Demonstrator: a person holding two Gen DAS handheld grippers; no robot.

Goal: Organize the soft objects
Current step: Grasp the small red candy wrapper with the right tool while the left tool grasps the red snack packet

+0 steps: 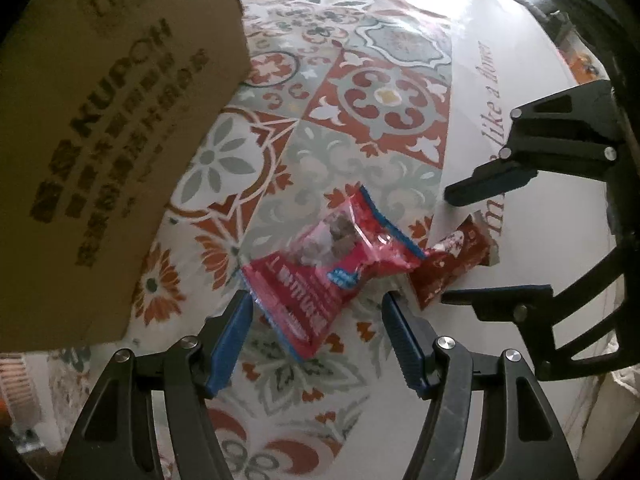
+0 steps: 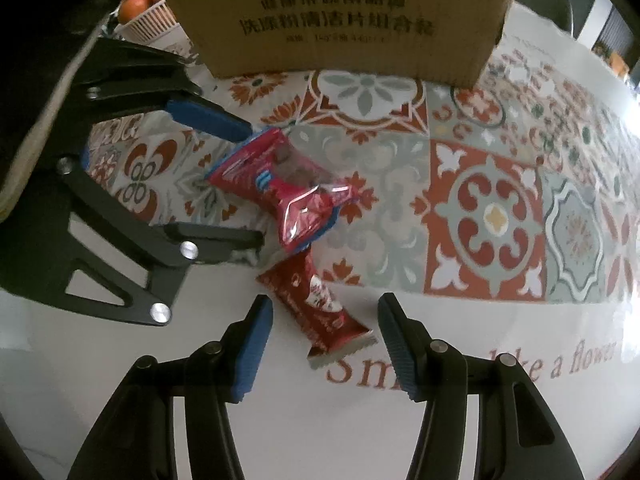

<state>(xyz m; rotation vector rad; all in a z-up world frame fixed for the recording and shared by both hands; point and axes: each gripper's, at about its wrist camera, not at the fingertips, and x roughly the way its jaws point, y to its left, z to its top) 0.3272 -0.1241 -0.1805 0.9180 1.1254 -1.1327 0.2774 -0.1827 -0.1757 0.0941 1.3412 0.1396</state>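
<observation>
Both grippers are wide open and holding nothing: the left gripper (image 1: 316, 312) straddles the red pouch (image 1: 320, 264) on the patterned tablecloth (image 1: 360, 100), the right gripper (image 2: 324, 324) lines up on the dark bar (image 2: 320, 312) touching the pouch's end. My worry is the crinkly film sliding out of a pinch, or one grab dragging the other pack since they overlap. The box (image 2: 340, 20) sits close behind, the basket of oranges (image 2: 148, 12) beyond it, and the grippers crowd each other.
</observation>
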